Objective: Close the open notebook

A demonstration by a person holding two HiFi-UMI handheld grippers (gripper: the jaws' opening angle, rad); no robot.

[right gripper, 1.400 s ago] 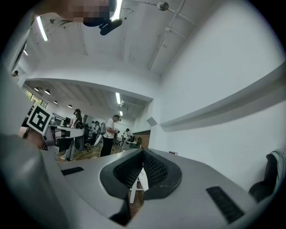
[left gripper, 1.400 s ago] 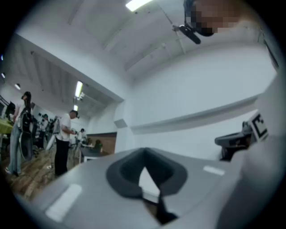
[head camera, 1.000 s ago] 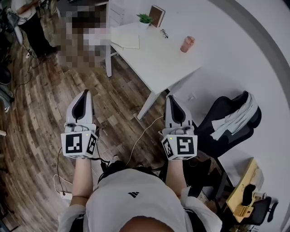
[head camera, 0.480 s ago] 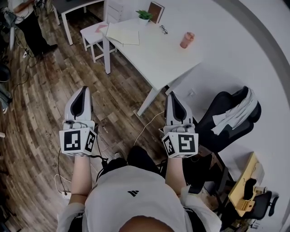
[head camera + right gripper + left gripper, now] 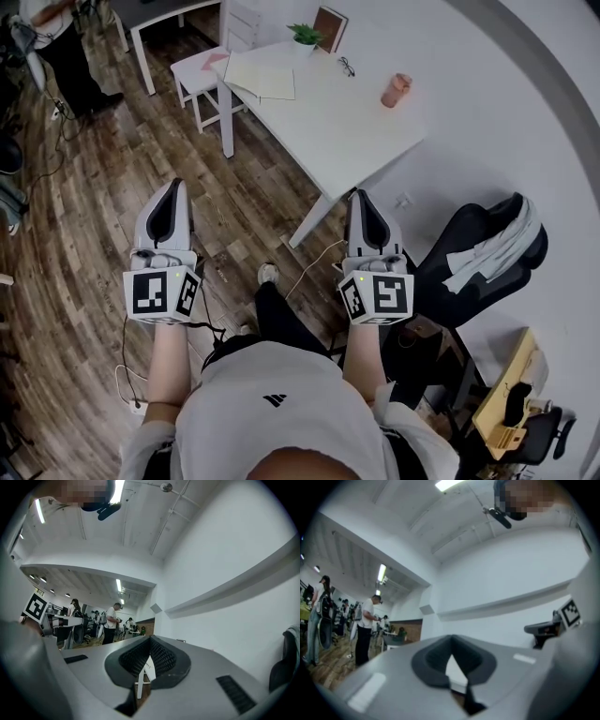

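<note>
The open notebook (image 5: 260,77) lies flat with pale pages up, at the far left end of the white table (image 5: 347,131), well ahead of both grippers. My left gripper (image 5: 173,186) is held over the wooden floor, shut with nothing in it. My right gripper (image 5: 362,195) hangs just short of the table's near corner, also shut and empty. In the left gripper view the left gripper (image 5: 451,640) has its pads meeting, and in the right gripper view the right gripper (image 5: 150,641) does too. Neither gripper view shows the notebook.
On the table stand a small plant (image 5: 305,36), a brown book (image 5: 328,28), glasses (image 5: 346,67) and a pink cup (image 5: 395,90). A white stool (image 5: 199,70) stands left of the table. A black office chair (image 5: 478,253) with grey cloth is at the right. A cable (image 5: 302,270) crosses the floor.
The person has stepped toward the table: a leg and shoe now show between the grippers. Both grippers travelled forward together and stayed shut.
</note>
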